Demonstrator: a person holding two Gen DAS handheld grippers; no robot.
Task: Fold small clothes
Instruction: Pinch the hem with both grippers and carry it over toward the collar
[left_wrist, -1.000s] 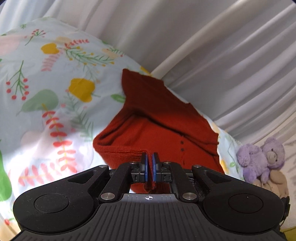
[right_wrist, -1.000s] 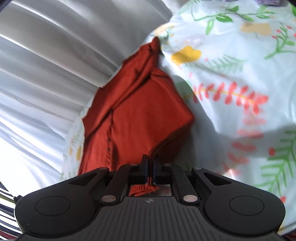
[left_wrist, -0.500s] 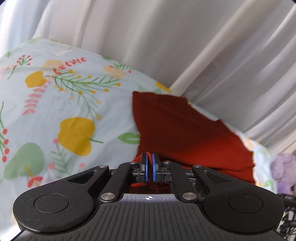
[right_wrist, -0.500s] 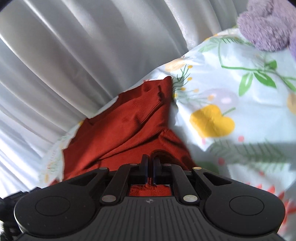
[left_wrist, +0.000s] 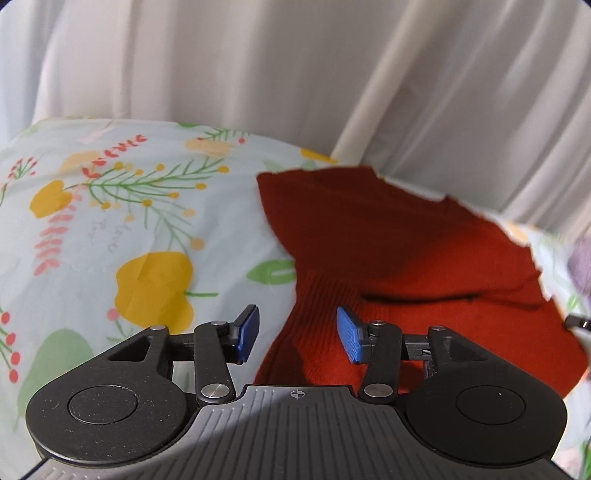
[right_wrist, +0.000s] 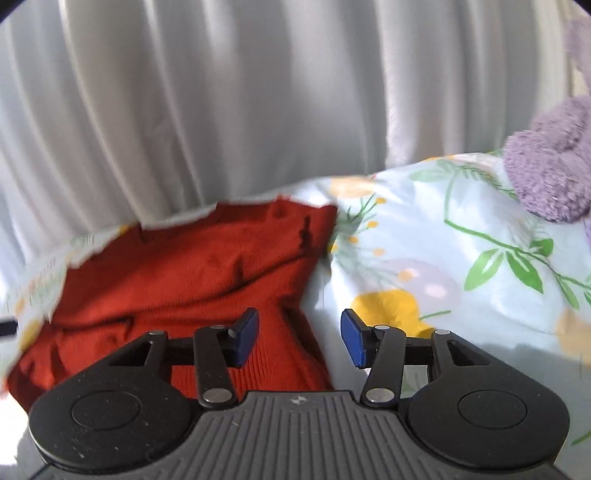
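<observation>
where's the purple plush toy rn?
Right wrist view, far right edge: the purple plush toy lies on the floral sheet, right of the red sweater.

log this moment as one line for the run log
left gripper: opening, nothing pinched | right gripper: opening, nothing pinched | red knit sweater: folded, lying on floral bedsheet

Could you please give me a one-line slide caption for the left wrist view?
Left tool opening above the ribbed edge of a red knit garment lying on a floral bedsheet.
</observation>
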